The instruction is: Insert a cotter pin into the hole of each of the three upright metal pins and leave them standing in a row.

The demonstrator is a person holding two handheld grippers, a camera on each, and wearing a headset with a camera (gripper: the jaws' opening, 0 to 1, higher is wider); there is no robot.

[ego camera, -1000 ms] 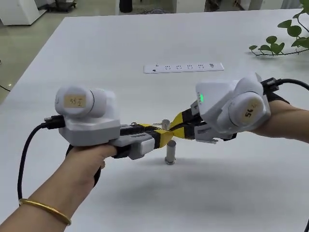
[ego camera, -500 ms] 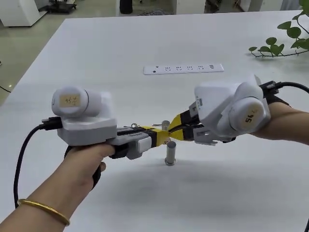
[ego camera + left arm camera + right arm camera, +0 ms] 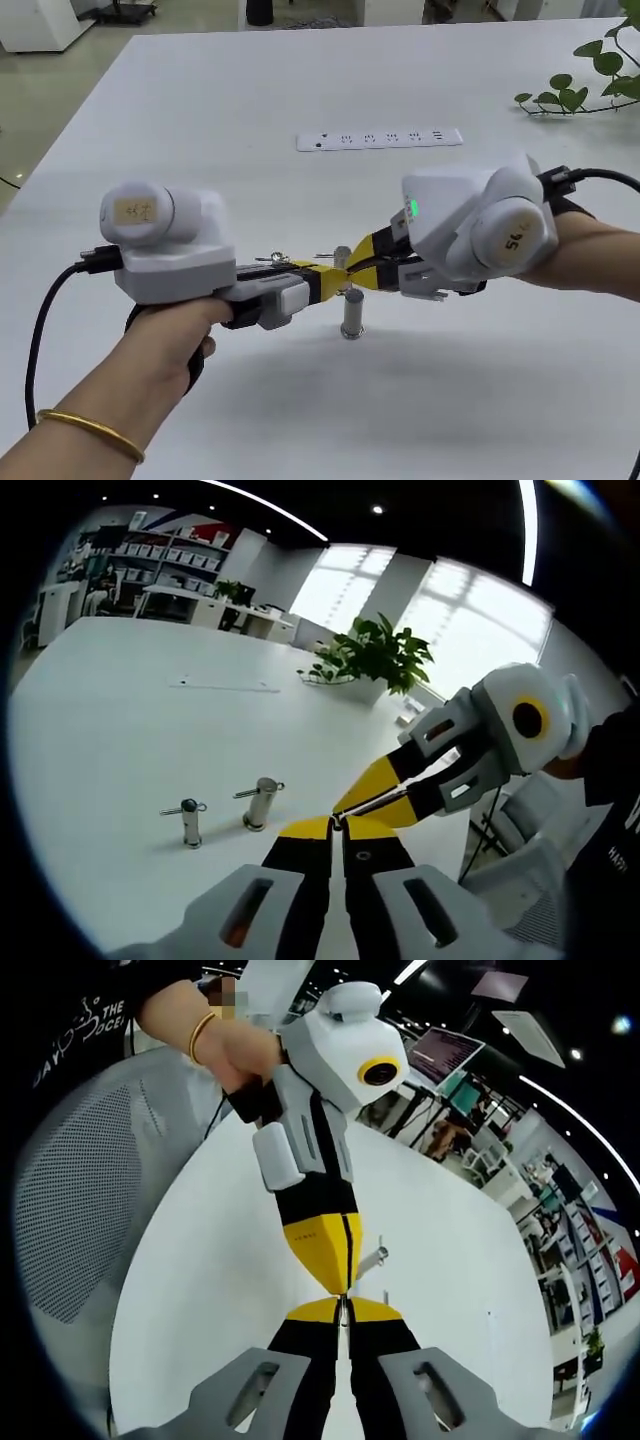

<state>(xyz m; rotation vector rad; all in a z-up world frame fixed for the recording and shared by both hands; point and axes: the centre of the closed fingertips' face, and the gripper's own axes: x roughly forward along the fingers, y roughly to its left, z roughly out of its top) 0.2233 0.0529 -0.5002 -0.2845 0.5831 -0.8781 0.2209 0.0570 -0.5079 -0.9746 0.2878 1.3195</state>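
My left gripper [image 3: 338, 281] and right gripper [image 3: 352, 272] meet tip to tip above the white table [image 3: 250, 120]. Both are shut on one thin cotter pin [image 3: 372, 800], which lies along the right gripper's yellow jaws; its end also shows at the right gripper [image 3: 343, 1312]. A bare upright metal pin [image 3: 352, 313] stands just in front of and below the tips. Behind them stand two more upright pins [image 3: 190, 820] [image 3: 260, 802], each with a cotter pin through its top. One of these pins [image 3: 342, 257] peeks above the jaws in the head view.
A white power strip [image 3: 380, 140] lies farther back on the table. A green plant [image 3: 590, 85] trails over the far right corner. Cables hang from both grippers.
The left gripper's body has drifted slightly left. The two sets of tips stay pressed together at the same spot, and the pins have not moved.
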